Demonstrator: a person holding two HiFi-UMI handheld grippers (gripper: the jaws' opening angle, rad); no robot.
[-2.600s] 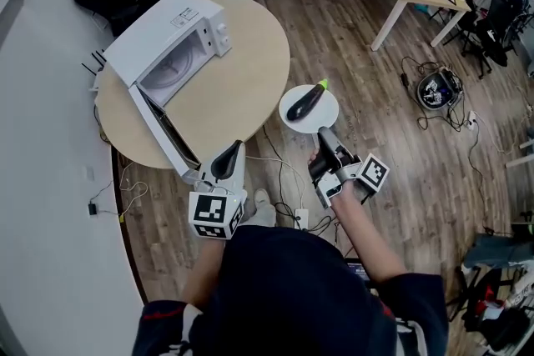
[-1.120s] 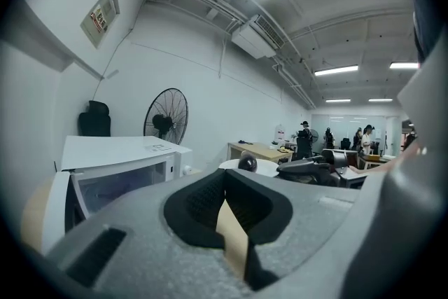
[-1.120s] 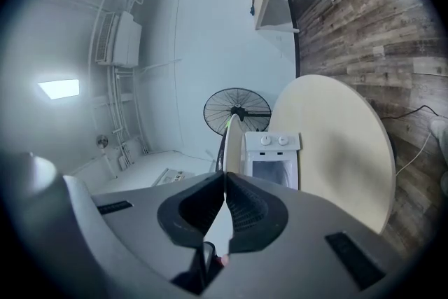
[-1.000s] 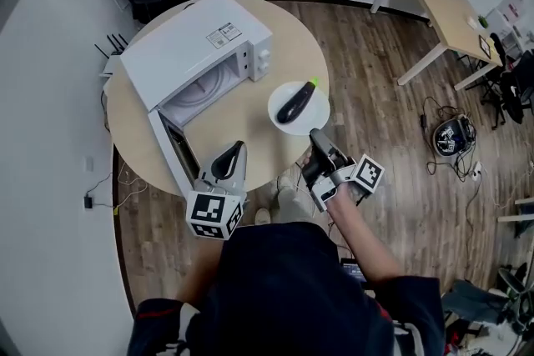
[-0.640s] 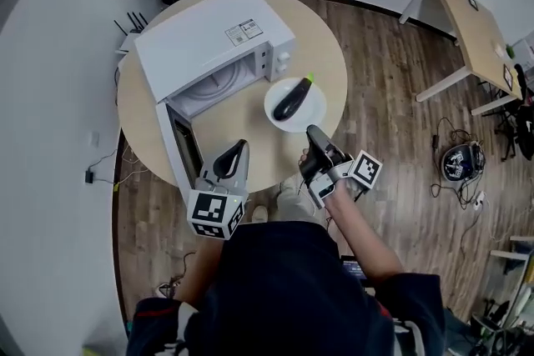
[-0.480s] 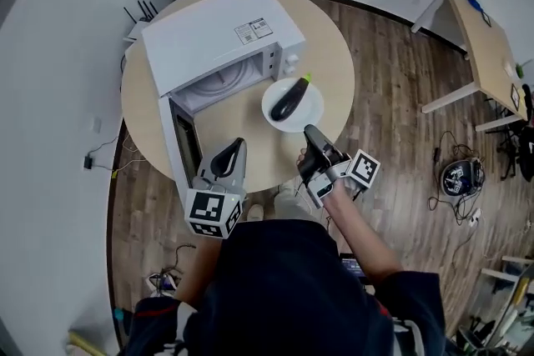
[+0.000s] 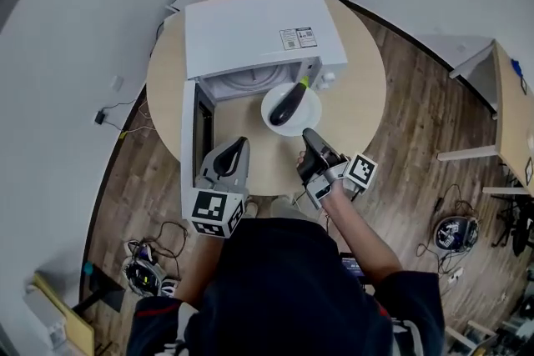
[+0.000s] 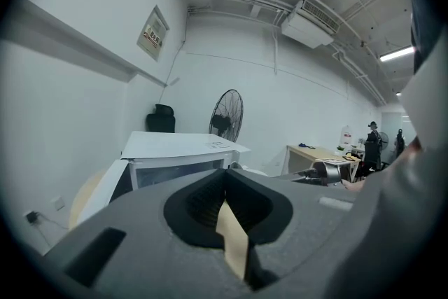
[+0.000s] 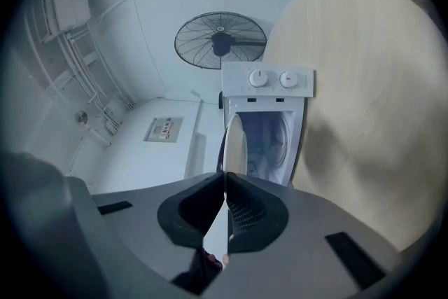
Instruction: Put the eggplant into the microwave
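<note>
Right gripper [image 7: 306, 136]: clenched on near rim of white plate [image 7: 310, 114] | Eggplant [image 7: 286, 104]: lying on plate, just ahead of those jaws, at open microwave [image 7: 250, 33] mouth | Left gripper [image 7: 241, 142]: jaws pressed together, nothing between

The eggplant [image 7: 287, 102] lies on the plate [image 7: 309, 114], just before the microwave [image 7: 250, 33], which stands on the table [image 7: 360, 96].
</note>
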